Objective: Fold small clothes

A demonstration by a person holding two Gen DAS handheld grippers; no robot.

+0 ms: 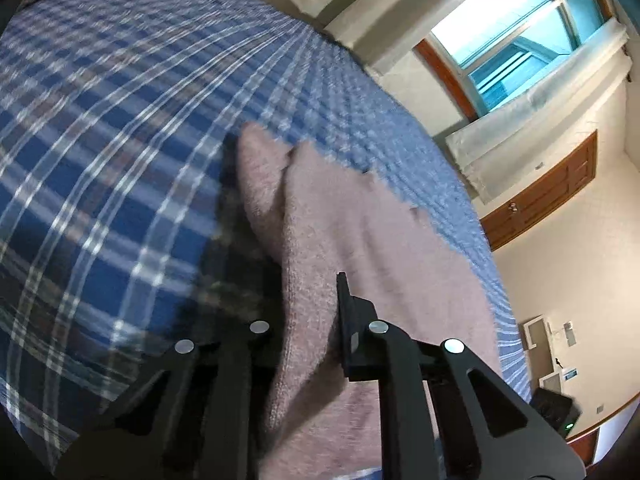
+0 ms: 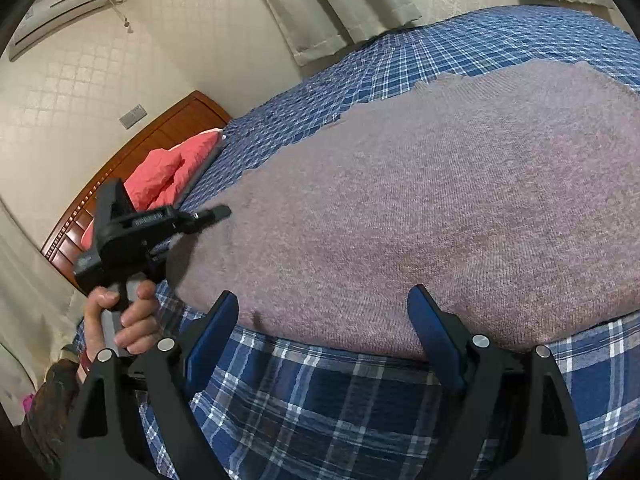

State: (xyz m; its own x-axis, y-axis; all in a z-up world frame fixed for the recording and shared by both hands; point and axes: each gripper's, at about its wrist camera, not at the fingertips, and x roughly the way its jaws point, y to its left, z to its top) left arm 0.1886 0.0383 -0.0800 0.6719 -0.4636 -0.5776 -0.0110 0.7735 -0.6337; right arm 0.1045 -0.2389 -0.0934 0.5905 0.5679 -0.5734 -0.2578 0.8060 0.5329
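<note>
A mauve knitted sweater (image 2: 400,200) lies spread flat on the blue plaid bed sheet (image 2: 320,400). My left gripper (image 1: 288,216) is shut on a raised fold of the sweater (image 1: 380,260) at its side edge, and the fabric bunches up between the black fingers. In the right wrist view the left gripper (image 2: 216,214) sits at the sweater's left edge, with a hand (image 2: 128,320) on its handle. My right gripper (image 2: 323,294) stands open over the sweater's near hem. Its blue pads (image 2: 216,332) straddle the cloth without pressing on it.
A red pillow (image 2: 168,172) leans against the wooden headboard (image 2: 120,160) at the far left of the bed. Pale curtains (image 2: 320,8) hang behind the bed, below a window (image 1: 512,40). The plaid sheet (image 1: 100,160) runs wide to the left of the sweater.
</note>
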